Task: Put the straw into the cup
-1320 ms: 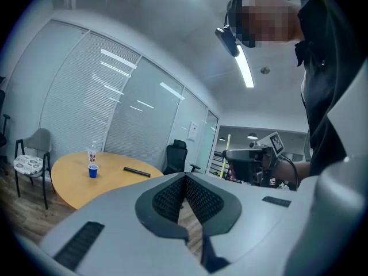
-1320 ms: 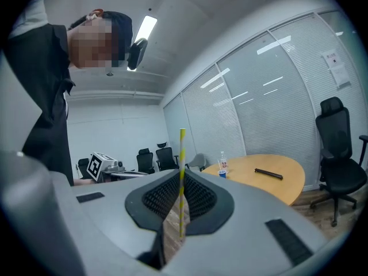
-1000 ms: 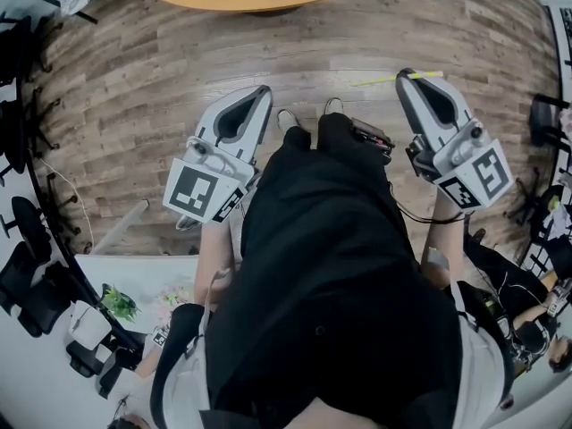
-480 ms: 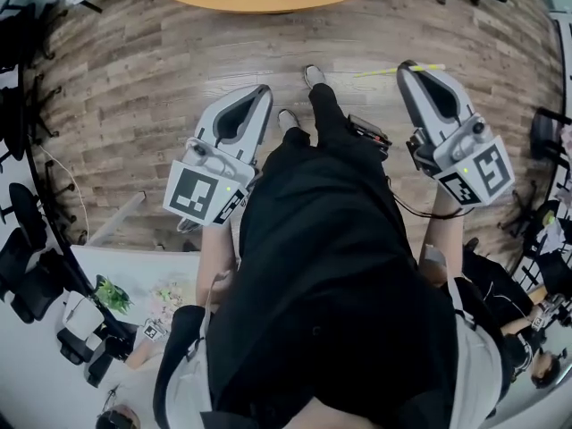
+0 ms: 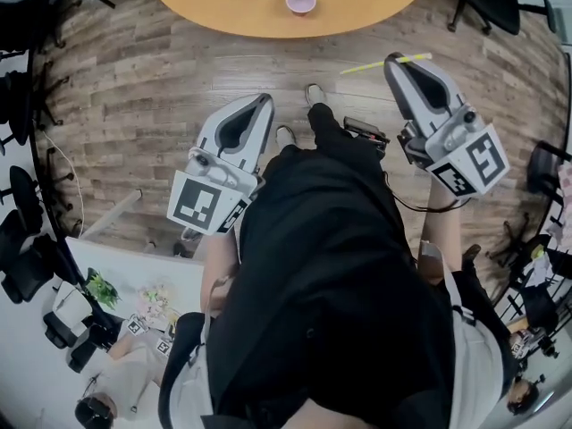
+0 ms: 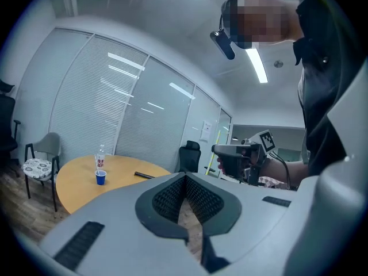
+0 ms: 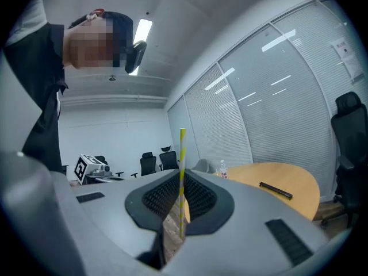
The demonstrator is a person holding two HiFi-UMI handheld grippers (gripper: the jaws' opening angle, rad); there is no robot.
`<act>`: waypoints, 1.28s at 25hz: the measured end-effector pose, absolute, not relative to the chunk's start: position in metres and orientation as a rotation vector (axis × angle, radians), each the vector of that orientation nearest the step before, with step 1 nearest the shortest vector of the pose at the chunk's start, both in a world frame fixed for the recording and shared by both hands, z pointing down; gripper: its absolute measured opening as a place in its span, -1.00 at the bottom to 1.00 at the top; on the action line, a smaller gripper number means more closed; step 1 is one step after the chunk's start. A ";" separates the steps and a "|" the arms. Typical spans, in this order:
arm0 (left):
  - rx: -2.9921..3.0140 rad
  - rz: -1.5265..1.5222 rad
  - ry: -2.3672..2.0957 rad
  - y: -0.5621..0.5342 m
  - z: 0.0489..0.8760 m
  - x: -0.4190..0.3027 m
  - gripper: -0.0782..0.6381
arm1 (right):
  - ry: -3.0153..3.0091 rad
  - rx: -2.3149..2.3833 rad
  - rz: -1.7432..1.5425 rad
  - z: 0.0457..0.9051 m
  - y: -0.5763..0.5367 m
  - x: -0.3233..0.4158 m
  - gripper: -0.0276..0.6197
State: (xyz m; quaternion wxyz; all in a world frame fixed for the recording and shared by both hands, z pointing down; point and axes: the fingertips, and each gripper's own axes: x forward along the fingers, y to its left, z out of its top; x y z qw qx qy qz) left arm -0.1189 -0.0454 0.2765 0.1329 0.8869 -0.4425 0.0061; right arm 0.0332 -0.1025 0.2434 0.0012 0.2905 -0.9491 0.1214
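Nearest you are your two grippers. The right gripper (image 7: 179, 177) has its jaws pinched on the one straw (image 7: 182, 148), yellow and striped, which stands upright between the pads with an end sticking out past each side. Your left gripper (image 6: 185, 178) has its jaws closed together with nothing in them. Farther off, one rounded wooden table (image 5: 223, 7) carries one cup (image 5: 300, 1), one clear bottle (image 6: 100, 154) just beside it, and one dark pen-like stick (image 6: 144, 175). The bottle's label has red print too small to read. The straw is well apart from the cup.
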 end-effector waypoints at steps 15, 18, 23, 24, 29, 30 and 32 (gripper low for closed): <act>2.494 0.077 -1.392 -0.127 0.278 -0.070 -0.75 | -3.091 0.651 0.478 0.256 -0.215 0.028 -0.81; 2.477 0.055 -1.421 -0.136 0.276 -0.062 -0.75 | -3.082 0.615 0.478 0.268 -0.233 0.026 -0.81; 2.439 0.041 -1.471 -0.147 0.277 -0.051 -0.75 | -3.062 0.557 0.517 0.291 -0.260 0.017 -0.81; 2.431 0.033 -1.477 -0.150 0.277 -0.049 -0.75 | -3.055 0.550 0.522 0.296 -0.266 0.015 -0.81; 2.367 0.044 -1.533 -0.150 0.284 -0.047 -0.75 | -3.030 0.494 0.543 0.316 -0.286 0.000 -0.82; 2.359 0.044 -1.540 -0.150 0.285 -0.047 -0.75 | -3.025 0.488 0.549 0.321 -0.290 -0.002 -0.81; 2.346 0.048 -1.548 -0.152 0.288 -0.046 -0.75 | -3.015 0.483 0.556 0.330 -0.297 -0.007 -0.82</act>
